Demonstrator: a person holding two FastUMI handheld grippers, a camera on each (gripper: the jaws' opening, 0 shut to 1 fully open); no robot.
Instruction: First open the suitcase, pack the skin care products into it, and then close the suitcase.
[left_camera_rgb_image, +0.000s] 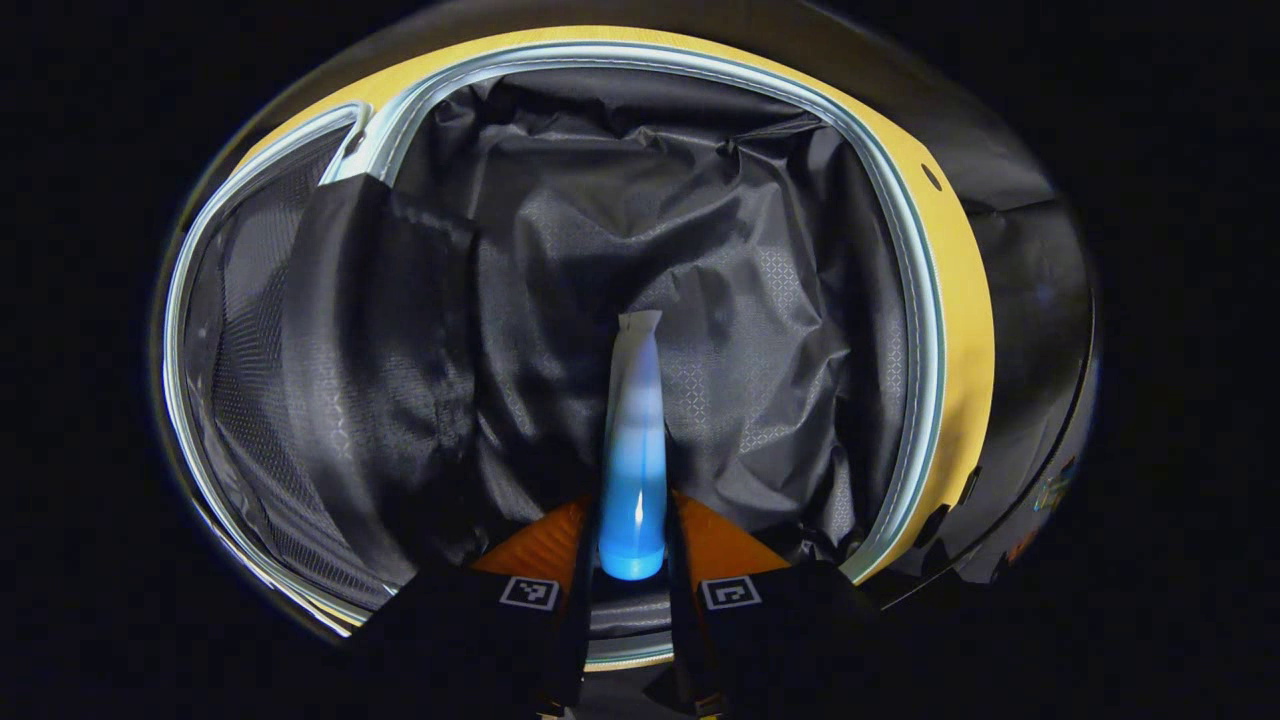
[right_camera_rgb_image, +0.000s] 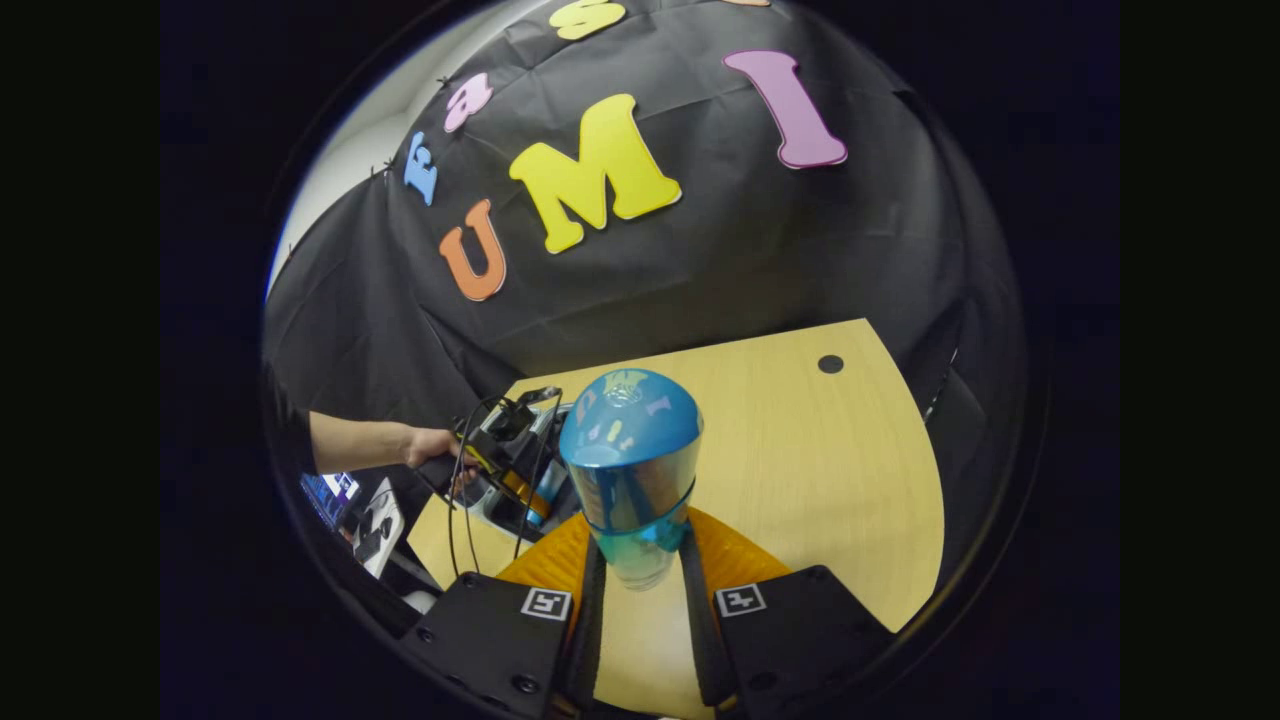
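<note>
Two items: a tube (left_camera_rgb_image: 633, 450) in the left tongs (left_camera_rgb_image: 632, 560) and a bottle (right_camera_rgb_image: 630, 470) in the right tongs (right_camera_rgb_image: 640, 560).
Tube direction: its long axis runs straight away from the left tongs, flat crimped end farthest out, rounded blue end nearest the fingers (left_camera_rgb_image: 545, 545), over the inside of the open suitcase (left_camera_rgb_image: 955, 330).
Tube look: soft plastic, slim and tapering, glossy, blue fading to pale white at the crimp.
Left tongs: closed narrow, a finger pressing each side of the tube's lower end.
Suitcase: open; wrinkled dark lining (left_camera_rgb_image: 700, 250) with a faint diamond pattern, a mesh pocket (left_camera_rgb_image: 250, 330) on one side, a pale zipper band and yellow shell around the rim. Nothing lies on the lining that I can make out.
Bottle direction: long axis points away from the right tongs, domed blue cap farthest out, above the tabletop (right_camera_rgb_image: 820, 470).
Bottle look: clear bluish body, shiny rounded cap.
Right tongs: drawn in on the bottle's lower body, both fingers touching it.
Tabletop: pale wood grain, rounded corner, one dark round hole.
Farther off, right gripper view: a hand (right_camera_rgb_image: 435, 450) holds the left tongs, with cables, at the suitcase.
</note>
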